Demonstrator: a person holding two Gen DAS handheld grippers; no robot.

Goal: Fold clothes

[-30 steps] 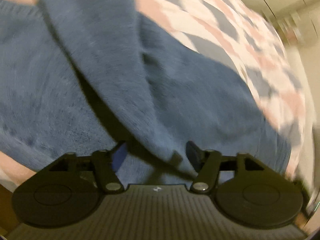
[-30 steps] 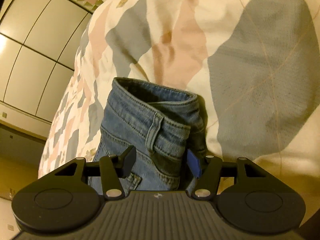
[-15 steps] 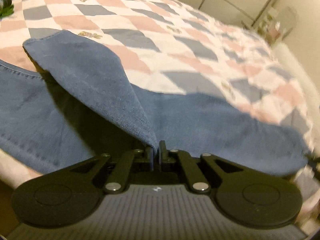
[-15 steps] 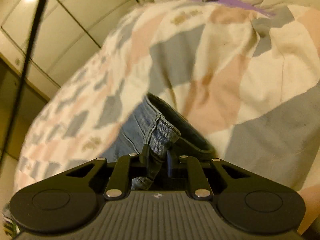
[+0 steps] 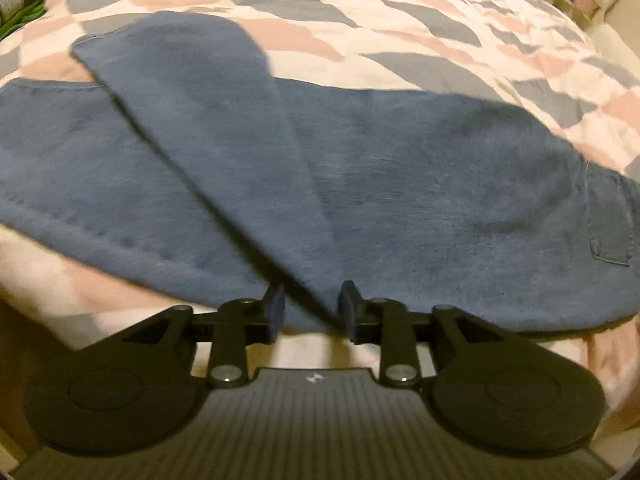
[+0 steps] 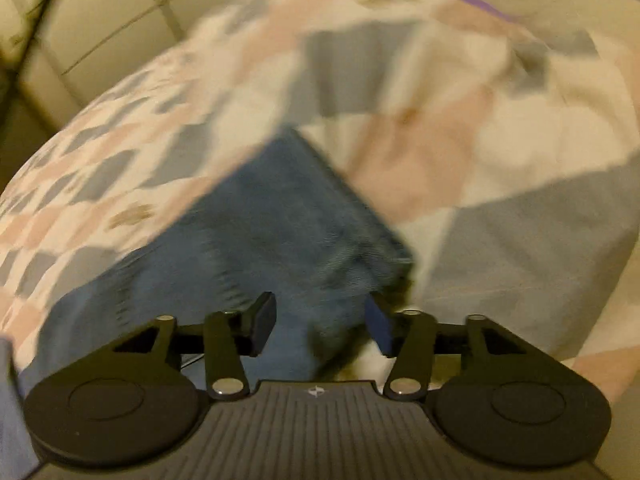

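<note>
Checked bedspread (image 5: pixel 400 20), panelled wall (image 6: pixel 100 20), warm light

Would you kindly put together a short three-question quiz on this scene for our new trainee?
1. True or false: the left gripper is clamped shut on the jeans.
2. What lies under the jeans: A) a checked quilt, B) a wooden table, C) a carpet?
3. Fill in: the right gripper is ____.

Key: 1 false; 2 A; 3 open.
</note>
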